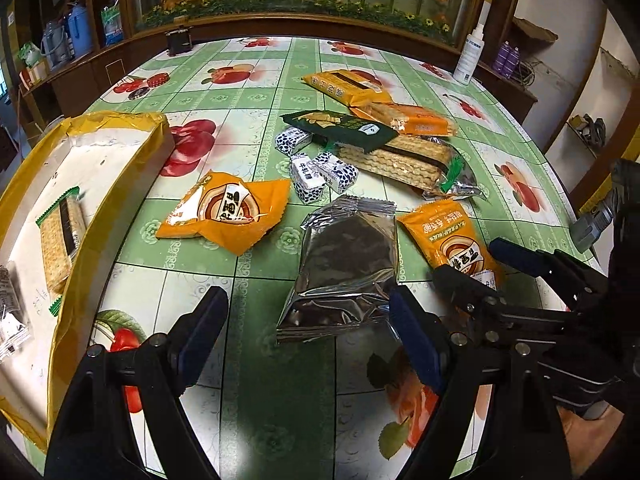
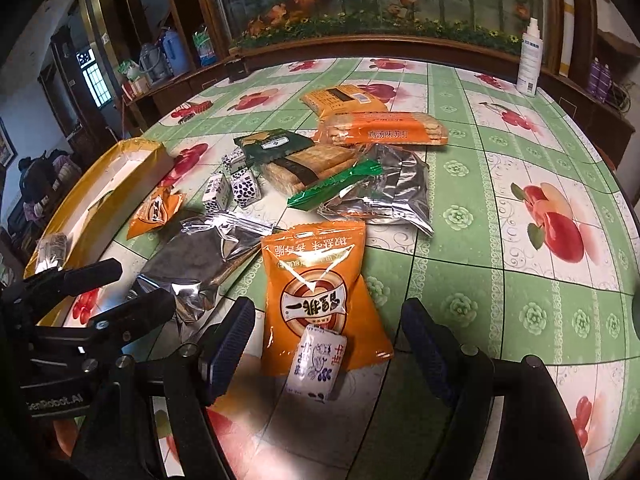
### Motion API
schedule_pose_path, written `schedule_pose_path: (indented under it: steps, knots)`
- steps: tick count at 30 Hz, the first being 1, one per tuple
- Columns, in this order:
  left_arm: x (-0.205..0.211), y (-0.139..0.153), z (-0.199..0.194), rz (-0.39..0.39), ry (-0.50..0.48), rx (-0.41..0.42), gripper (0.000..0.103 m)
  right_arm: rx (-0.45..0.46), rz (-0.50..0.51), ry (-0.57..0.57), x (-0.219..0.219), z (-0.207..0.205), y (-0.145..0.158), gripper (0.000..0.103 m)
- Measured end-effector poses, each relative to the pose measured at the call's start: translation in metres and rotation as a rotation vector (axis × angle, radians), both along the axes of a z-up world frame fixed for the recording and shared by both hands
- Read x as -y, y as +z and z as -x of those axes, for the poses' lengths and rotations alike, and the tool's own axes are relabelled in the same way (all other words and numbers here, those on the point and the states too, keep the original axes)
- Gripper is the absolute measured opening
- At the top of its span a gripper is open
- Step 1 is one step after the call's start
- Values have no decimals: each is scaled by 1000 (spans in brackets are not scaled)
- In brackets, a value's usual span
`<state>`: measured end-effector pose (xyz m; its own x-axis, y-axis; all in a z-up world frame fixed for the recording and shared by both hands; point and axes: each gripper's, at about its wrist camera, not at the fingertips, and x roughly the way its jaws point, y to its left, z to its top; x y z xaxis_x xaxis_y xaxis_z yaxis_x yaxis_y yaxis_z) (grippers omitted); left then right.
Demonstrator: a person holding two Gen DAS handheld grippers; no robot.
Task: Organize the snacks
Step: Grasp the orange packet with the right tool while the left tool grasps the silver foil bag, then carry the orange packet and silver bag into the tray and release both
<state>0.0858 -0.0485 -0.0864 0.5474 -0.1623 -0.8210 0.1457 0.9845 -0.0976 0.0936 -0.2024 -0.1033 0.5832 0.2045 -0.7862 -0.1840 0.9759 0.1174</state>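
The left gripper (image 1: 308, 336) hovers low over the table (image 1: 256, 360) with its blue-padded fingers spread wide and nothing between them. Just ahead of it, nearer its right finger, a silver foil pouch (image 1: 344, 268) lies flat on the green fruit-print cloth. To the left stands a shallow white box (image 1: 104, 152) edged with yellow tape; inside it lie a green-trimmed cracker pack (image 1: 62, 236) and, at the near end, a small clear packet whose contents are too blurred to tell.

The right gripper (image 2: 326, 340) is also spread open, its fingers standing on either side of an orange snack bag (image 2: 320, 280) without touching it. A small white candy with blue print (image 2: 318, 364) rests on the near end of that bag, between the fingers.

Farther out, a second orange snack bag (image 1: 226, 216) lies between the box and the foil pouch. Behind it sit three small white candies with blue dots (image 1: 316, 172), close together. Beyond them is a pile: a dark green packet (image 1: 344, 128) lying across a clear pack of wafer biscuits (image 1: 400, 160), a second foil pouch (image 2: 396, 196) under the wafers' green end, an orange-banded cracker pack (image 2: 384, 130), and an orange box-like pack (image 1: 344, 86) at the back. A white spray bottle (image 2: 530, 60) stands upright at the table's far right edge, well apart from the snacks.
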Motion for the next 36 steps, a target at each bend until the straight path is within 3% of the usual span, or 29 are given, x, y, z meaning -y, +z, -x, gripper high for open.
schedule_pose_path:
  steps: [6,9,17,22,23,25,36]
  knots:
    - [3,-1,-13,13,-15,-12,83,14,126,22,-10,-8,-4,75]
    - [7,1,-18,14,-27,-16,83,25,124,11,-3,-7,-1,57]
    - [25,-16,-38,-23,-2,-64,83,34,116,-8,11,-6,-1,59]
    - [27,-19,-40,-100,22,-12,84,38,112,-14,12,-6,-1,53]
    - [26,-18,-39,-98,22,-8,81,40,103,-18,14,-6,0,52]
    - [24,-15,-35,-96,14,7,60,42,92,-26,17,-5,1,49]
    - [8,-1,9,-14,-9,30,58,49,16,-38,26,24,13,45]
